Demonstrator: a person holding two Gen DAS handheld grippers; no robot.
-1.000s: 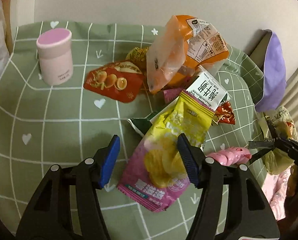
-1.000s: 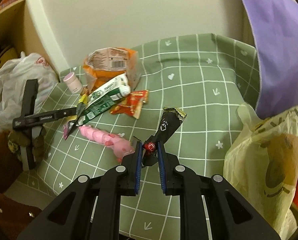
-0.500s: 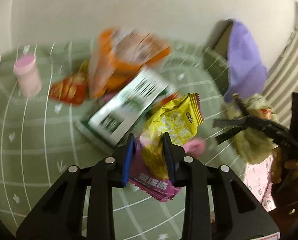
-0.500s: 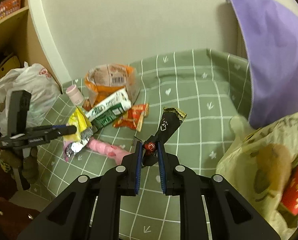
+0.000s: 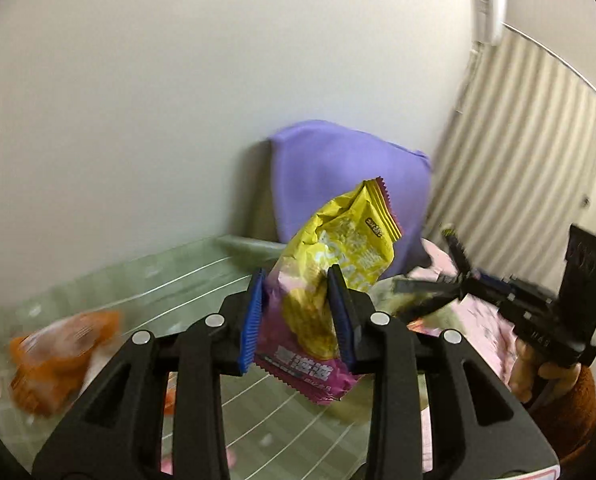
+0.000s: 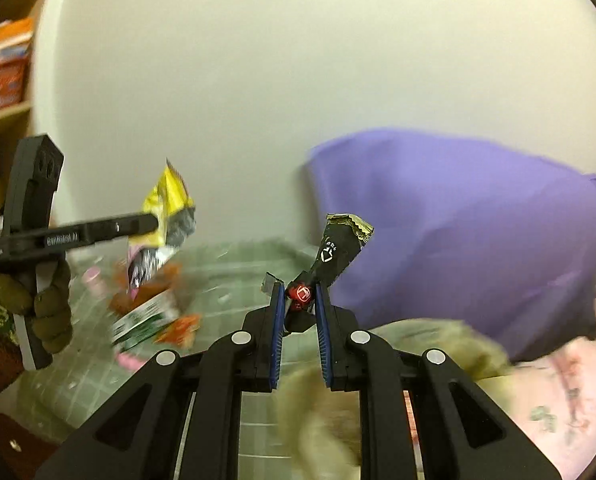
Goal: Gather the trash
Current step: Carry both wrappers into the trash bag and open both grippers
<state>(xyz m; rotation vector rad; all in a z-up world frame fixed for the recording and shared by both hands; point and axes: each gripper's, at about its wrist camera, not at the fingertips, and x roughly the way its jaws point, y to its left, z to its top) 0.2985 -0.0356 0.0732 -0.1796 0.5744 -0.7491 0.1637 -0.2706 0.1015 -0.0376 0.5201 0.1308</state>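
Item one: yellow-and-pink snack packet [image 5: 329, 280], clamped between the fingers of my left gripper [image 5: 298, 312], which have just closed on it; held in the air above the green checked worktop [image 5: 170, 280].

Item two: black cone wrapper [image 6: 337, 248], pinched tight in my right gripper [image 6: 299, 308].

Step in hand: carrying both pieces off.

Next move, as I judge it: over the yellowish bag [image 6: 321, 412] below, then release.

Remaining: orange bag [image 5: 62, 344], carton [image 6: 146, 320].

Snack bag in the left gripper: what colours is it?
The snack bag is yellow on top, pink-purple at the bottom; clearest in the left wrist view.
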